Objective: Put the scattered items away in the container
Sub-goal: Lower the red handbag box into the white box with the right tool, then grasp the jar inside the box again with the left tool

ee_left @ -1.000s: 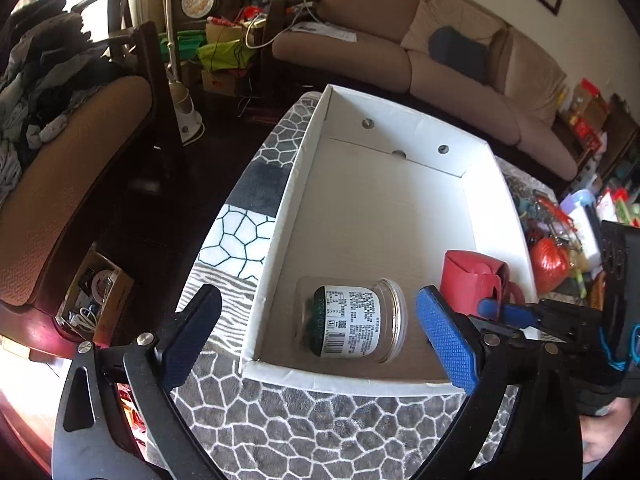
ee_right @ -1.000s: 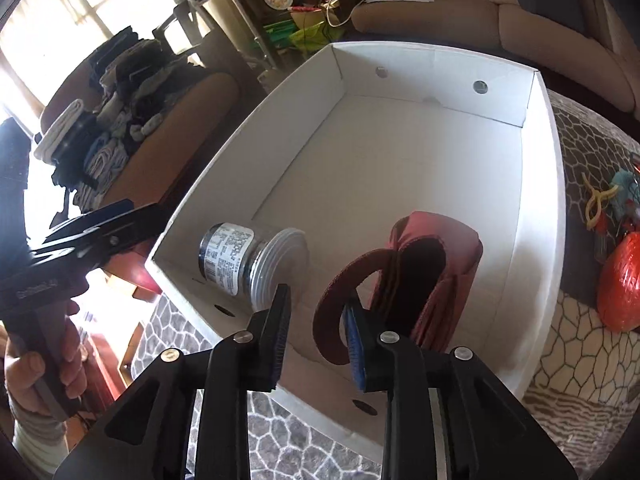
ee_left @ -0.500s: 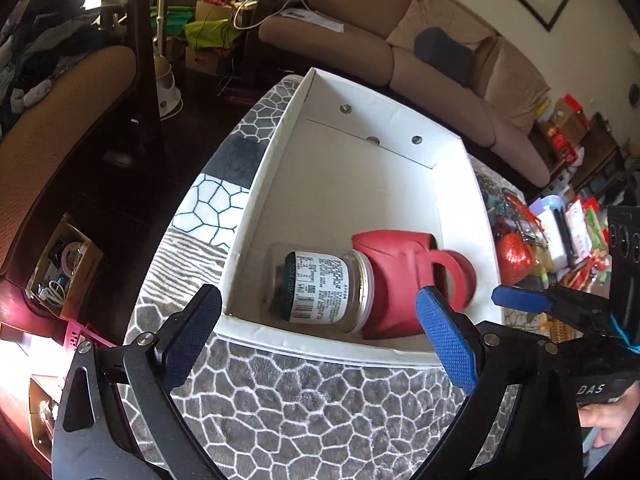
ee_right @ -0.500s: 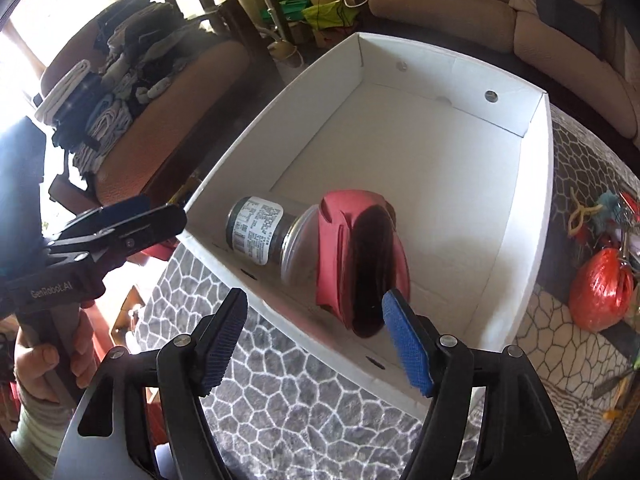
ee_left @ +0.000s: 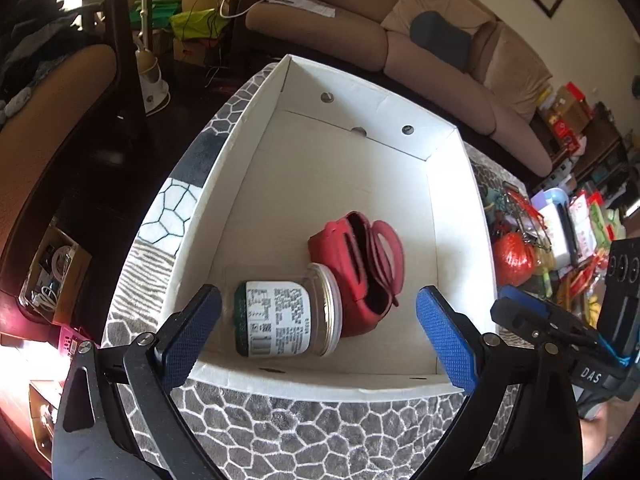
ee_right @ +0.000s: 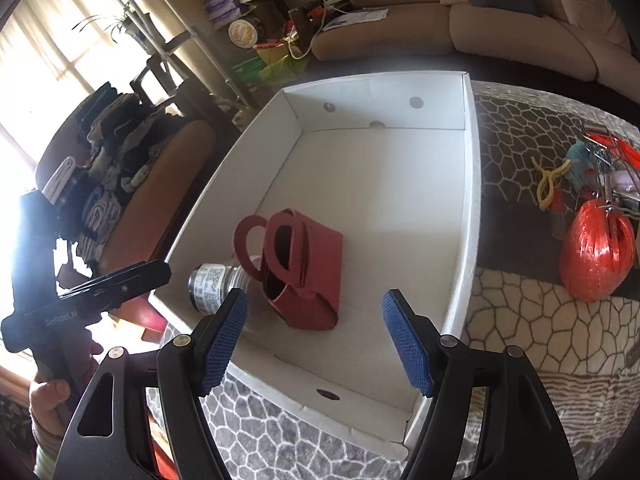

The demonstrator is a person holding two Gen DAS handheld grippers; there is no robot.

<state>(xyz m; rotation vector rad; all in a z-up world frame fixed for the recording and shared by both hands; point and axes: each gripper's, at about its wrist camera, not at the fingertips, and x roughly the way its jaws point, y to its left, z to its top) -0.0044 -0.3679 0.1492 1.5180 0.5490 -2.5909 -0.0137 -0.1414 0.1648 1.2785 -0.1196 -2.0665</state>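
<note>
Right gripper (ee_right: 314, 336) has just been opening: pads now stand wide apart with nothing between them, hanging over the near edge of the white box (ee_right: 468, 216); that reads as a finished drop with the red bag already let go. Left gripper (ee_left: 318, 336) is likewise spread wide and empty, over the same near wall, so neither one carries anything. Red bag (ee_right: 304, 268) lies on its side on the box floor toward the near-left corner, handles flopped over, mouth open; it looks slumped where it landed rather than set down neatly. Jar (ee_left: 286, 316) lies on its side just beside it, lid end against the bag, close to the near wall; on its side it could roll, but bag and wall look like they pin it. Rest of the box floor is bare, plenty of room. Still loose on the patterned cloth (ee_right: 540, 320) past the box's right wall: orange twine ball (ee_right: 596, 252), yellow clip (ee_right: 550, 182), and a tangle of red and teal bits (ee_right: 600, 156) I can't sort out. My guess is the twine ball is the right side's next pick; the box's right wall stands between it and the floor, so it needs a lift over. Sofa (ee_left: 400, 36) and a chair (ee_right: 132, 184) piled with clothes sit well apart, not in the way.
</note>
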